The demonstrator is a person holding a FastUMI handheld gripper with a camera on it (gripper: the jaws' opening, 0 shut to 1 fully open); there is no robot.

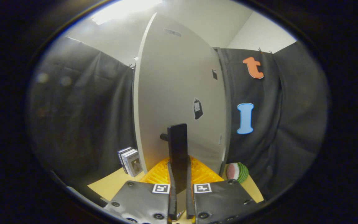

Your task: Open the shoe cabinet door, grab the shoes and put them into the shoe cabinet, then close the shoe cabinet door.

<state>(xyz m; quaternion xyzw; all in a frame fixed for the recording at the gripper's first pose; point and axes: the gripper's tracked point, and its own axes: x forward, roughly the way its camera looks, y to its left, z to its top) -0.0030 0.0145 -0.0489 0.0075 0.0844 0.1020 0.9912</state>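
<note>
Fingers of the hand-held gripper (179,186) reach forward from the bottom of the gripper view and are closed on a dark, flat, upright handle (177,152). Both fingers press against the lower part of the handle, one on each side, and the handle's top rises well above the fingertips. A short dark stub joins the handle to the pale grey shoe cabinet door (179,93) just behind it.

The door stands tall ahead of the fingers, its broad face turned toward the camera. A small dark sticker (198,109) sits on the door face above and to the right of the handle, and a smaller dark mark sits higher up near the door's right edge. Whether the door is shut or partly swung out cannot be told from this view.

Beneath the door, on either side of the fingers, an orange ribbed plastic surface (204,174) shows. It rests on a tan tabletop (110,186).

At the tabletop's left side, near the door's left edge, a small stack of upright books (130,161) leans slightly. At the tabletop's right side, near the door's lower right corner, lies a round object with a green striped rim and a pinkish face (238,171), like a toy watermelon slice.

Black cloth (82,109) hangs behind everything on both sides of the door.
</note>
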